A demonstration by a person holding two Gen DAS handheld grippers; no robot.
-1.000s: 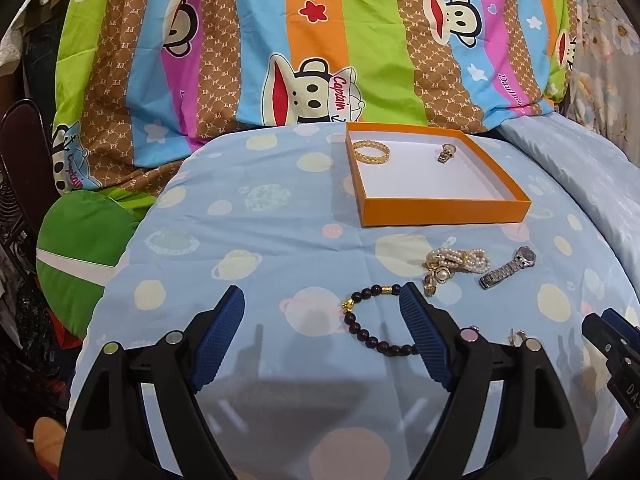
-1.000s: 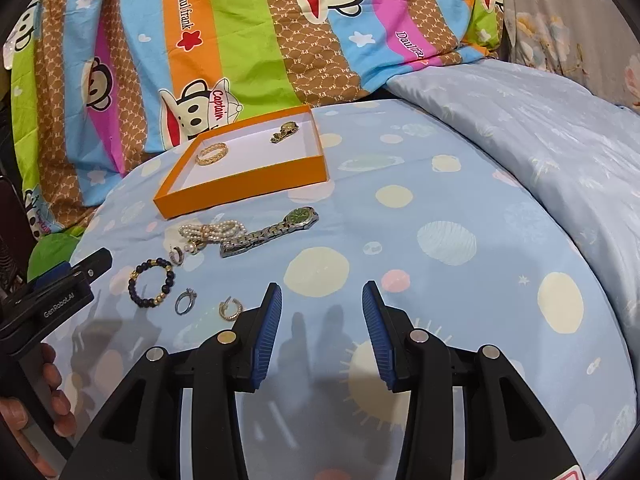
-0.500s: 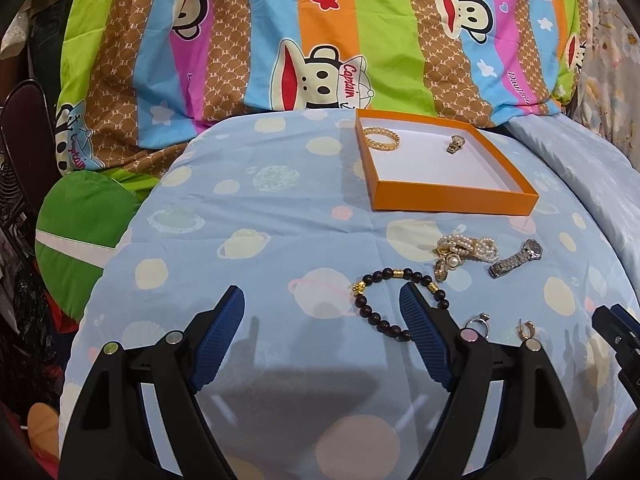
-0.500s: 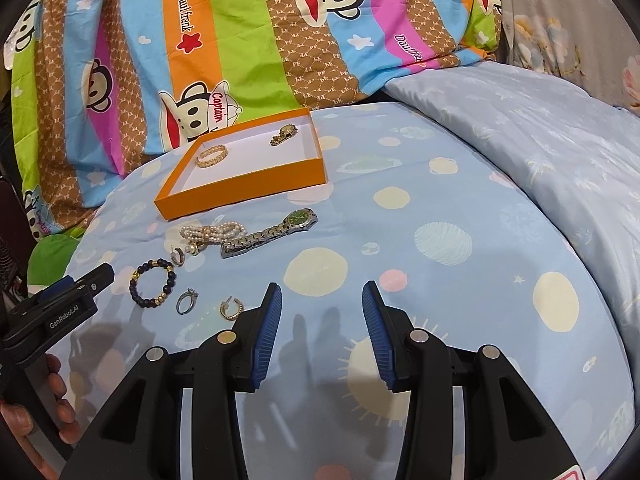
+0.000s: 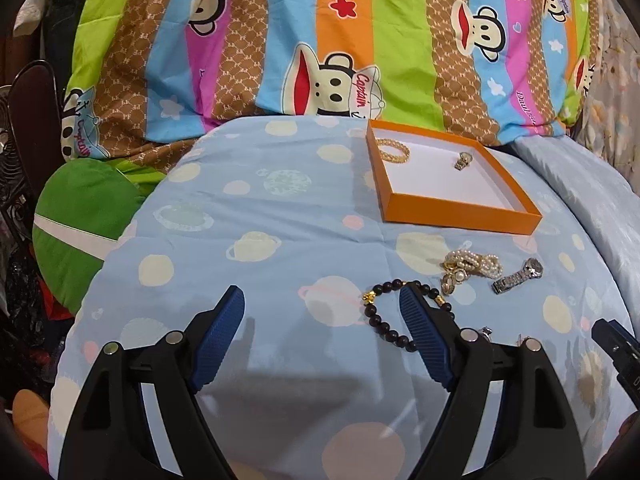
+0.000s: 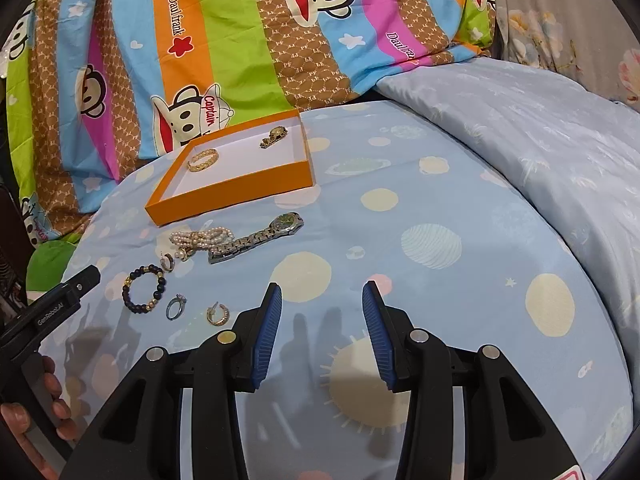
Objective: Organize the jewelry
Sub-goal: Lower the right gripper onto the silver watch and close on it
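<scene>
An orange tray (image 5: pixel 460 209) (image 6: pixel 224 196) lies on the blue bedspread with a gold bangle (image 5: pixel 393 149) (image 6: pixel 203 159) and a small gold watch (image 5: pixel 463 160) (image 6: pixel 274 136) in it. In front of it lie a pearl bracelet (image 5: pixel 472 263) (image 6: pixel 200 237), a silver watch (image 5: pixel 518 275) (image 6: pixel 256 236), a dark bead bracelet (image 5: pixel 380 312) (image 6: pixel 143 288), a silver ring (image 6: pixel 176 306) and a gold earring (image 6: pixel 218 314). My left gripper (image 5: pixel 322 304) is open and empty, its right finger over the bead bracelet. My right gripper (image 6: pixel 320 304) is open and empty, right of the earring.
A striped cartoon quilt (image 5: pixel 320 40) rises behind the tray. A pale blue duvet (image 6: pixel 540 128) is heaped at the right. A green cushion (image 5: pixel 80 220) sits off the bed's left edge. The left gripper's body and hand (image 6: pixel 36 320) show at the right view's left edge.
The left gripper has swung to the left, so the tray and jewelry sit further right in its view. The right gripper has barely moved.
</scene>
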